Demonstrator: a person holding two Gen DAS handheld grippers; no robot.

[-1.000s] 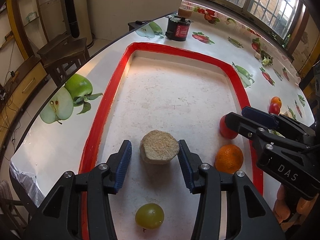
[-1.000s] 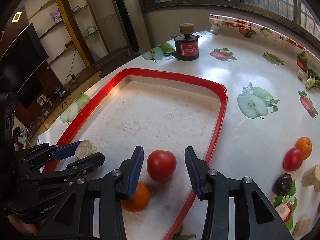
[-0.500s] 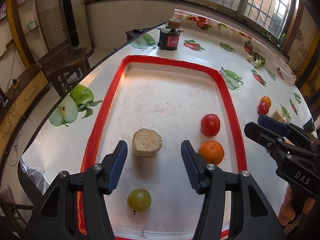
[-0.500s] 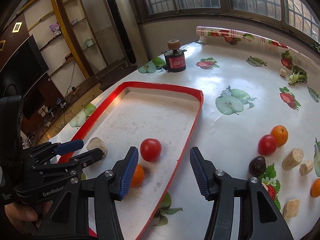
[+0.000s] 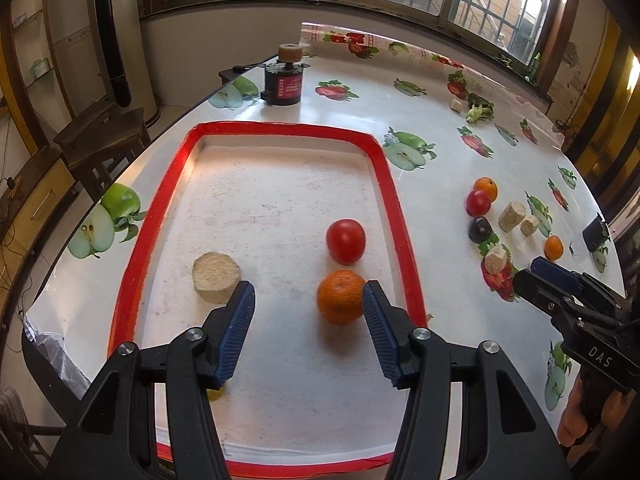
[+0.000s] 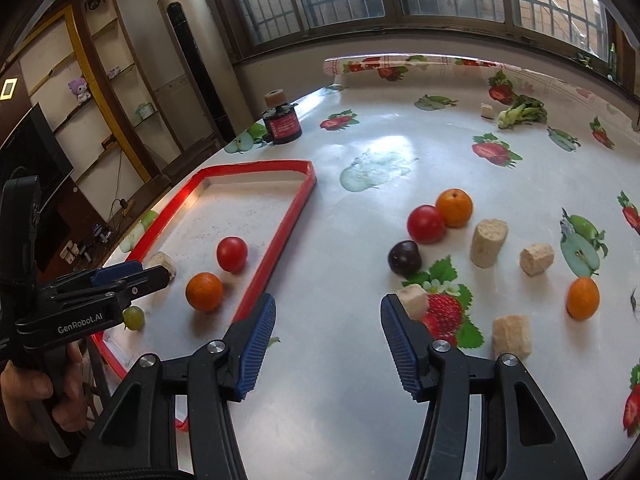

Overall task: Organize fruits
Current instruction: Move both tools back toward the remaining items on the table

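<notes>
Left hand-held gripper [image 5: 308, 322] and right hand-held gripper [image 6: 328, 334] both point downward at a slant, each with blue-padded jaws parted and nothing between them, both having just been opening, and a hand [image 6: 30, 394] grips the left unit's handle, seen from the right wrist.

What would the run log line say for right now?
left claw: open, empty | right claw: open, empty | tray: tomato, orange
</notes>
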